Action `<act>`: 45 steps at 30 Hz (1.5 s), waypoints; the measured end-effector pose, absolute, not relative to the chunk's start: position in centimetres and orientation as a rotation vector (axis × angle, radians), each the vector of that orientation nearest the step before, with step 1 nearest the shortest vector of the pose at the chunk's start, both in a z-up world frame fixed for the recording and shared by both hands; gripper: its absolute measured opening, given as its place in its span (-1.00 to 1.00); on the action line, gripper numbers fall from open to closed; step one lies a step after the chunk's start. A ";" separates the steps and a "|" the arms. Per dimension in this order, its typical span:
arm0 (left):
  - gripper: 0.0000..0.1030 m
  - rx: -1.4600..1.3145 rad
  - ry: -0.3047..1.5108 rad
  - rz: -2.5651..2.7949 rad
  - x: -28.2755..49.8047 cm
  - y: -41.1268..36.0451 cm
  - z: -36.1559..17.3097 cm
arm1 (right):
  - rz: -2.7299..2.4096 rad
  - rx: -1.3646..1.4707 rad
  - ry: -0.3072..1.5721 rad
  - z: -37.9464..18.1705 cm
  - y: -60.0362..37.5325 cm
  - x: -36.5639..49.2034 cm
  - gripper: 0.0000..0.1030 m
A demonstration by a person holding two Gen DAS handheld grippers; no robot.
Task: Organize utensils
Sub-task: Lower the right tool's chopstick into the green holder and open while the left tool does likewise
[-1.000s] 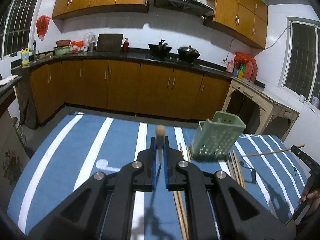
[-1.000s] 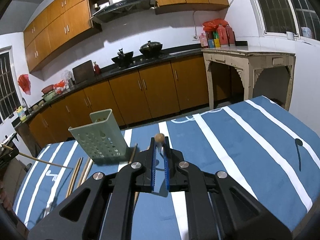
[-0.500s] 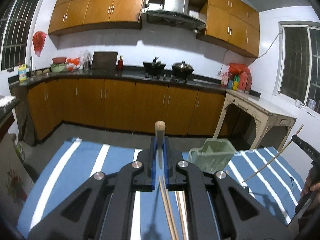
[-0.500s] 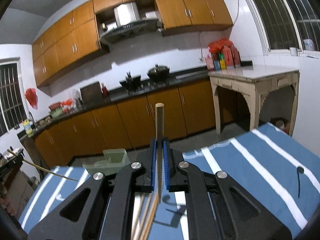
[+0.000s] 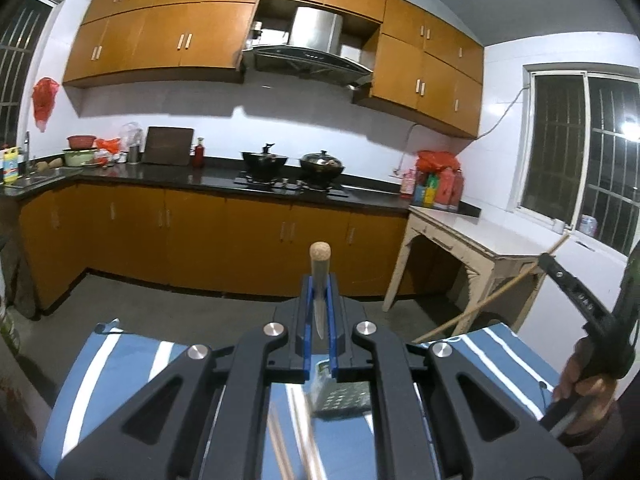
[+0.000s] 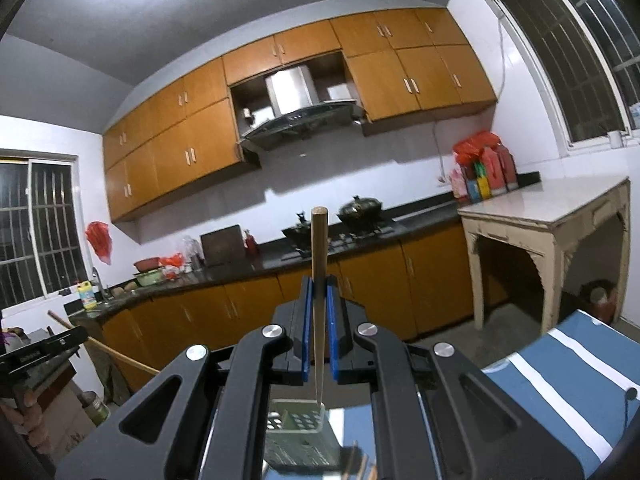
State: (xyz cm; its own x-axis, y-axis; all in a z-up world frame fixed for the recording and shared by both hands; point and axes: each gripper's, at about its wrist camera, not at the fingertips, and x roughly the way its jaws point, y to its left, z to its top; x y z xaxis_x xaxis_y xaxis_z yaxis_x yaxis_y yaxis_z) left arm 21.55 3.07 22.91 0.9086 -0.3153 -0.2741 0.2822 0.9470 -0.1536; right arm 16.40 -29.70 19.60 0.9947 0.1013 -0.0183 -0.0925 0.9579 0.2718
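A blue cloth with white stripes (image 5: 132,356) covers the bench. The pale green perforated plastic utensil basket (image 6: 298,420) sits on it. Each black tool (image 5: 319,300) has blue pads gripping a tan wooden chopstick (image 6: 319,280). Orange-brown wooden cabinets (image 5: 224,240) line white walls.

Both grippers lifted since a second ago. Left gripper (image 5: 319,300) went up with its chopstick (image 5: 320,268): the striped tablecloth (image 5: 100,364) that filled the view ahead of the jaws now sits low under them, cabinets ahead instead. Green basket (image 5: 340,394) dropped from ahead-right of the fingers to below them. Right gripper (image 6: 319,304) rose and tipped up too; its chopstick (image 6: 319,280) now shows long, tip over the basket (image 6: 298,420), which was ahead-left of the jaws and is now beneath them.
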 end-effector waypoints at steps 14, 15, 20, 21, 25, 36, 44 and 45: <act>-0.86 -0.032 0.450 -0.343 26.1 -1.9 18.3 | 0.123 0.232 0.172 14.6 -27.5 20.9 -0.85; -0.86 -0.030 0.461 -0.345 26.5 -2.1 17.9 | 0.122 0.232 0.182 14.4 -27.4 21.1 -0.85; -0.86 -0.009 0.517 -0.348 28.4 -3.3 15.8 | 0.126 0.229 0.231 13.2 -27.1 22.1 -0.85; -0.86 -0.005 0.523 -0.346 28.4 -3.3 15.4 | 0.132 0.228 0.241 13.1 -27.0 22.2 -0.85; -0.85 -0.007 0.550 -0.345 28.8 -3.3 14.1 | 0.152 0.232 0.277 12.6 -26.8 22.3 -0.80; -0.66 -0.060 0.527 -0.302 26.8 -0.9 14.0 | 0.135 0.248 0.286 12.4 -27.8 19.0 -0.42; -0.52 -0.049 0.502 -0.232 22.5 1.6 12.4 | 0.075 0.250 0.447 7.5 -29.3 16.4 -0.42; -0.49 -0.046 0.509 -0.220 22.0 1.9 11.6 | 0.070 0.251 0.472 6.7 -29.3 16.3 -0.42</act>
State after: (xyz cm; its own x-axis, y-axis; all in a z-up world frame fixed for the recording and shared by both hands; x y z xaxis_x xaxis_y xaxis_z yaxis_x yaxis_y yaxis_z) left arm 22.04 1.93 11.62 0.8500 -0.2197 -0.4787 0.1971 0.9755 -0.0978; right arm 16.28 -29.29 6.66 0.8890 0.1246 -0.4406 -0.0090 0.9668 0.2554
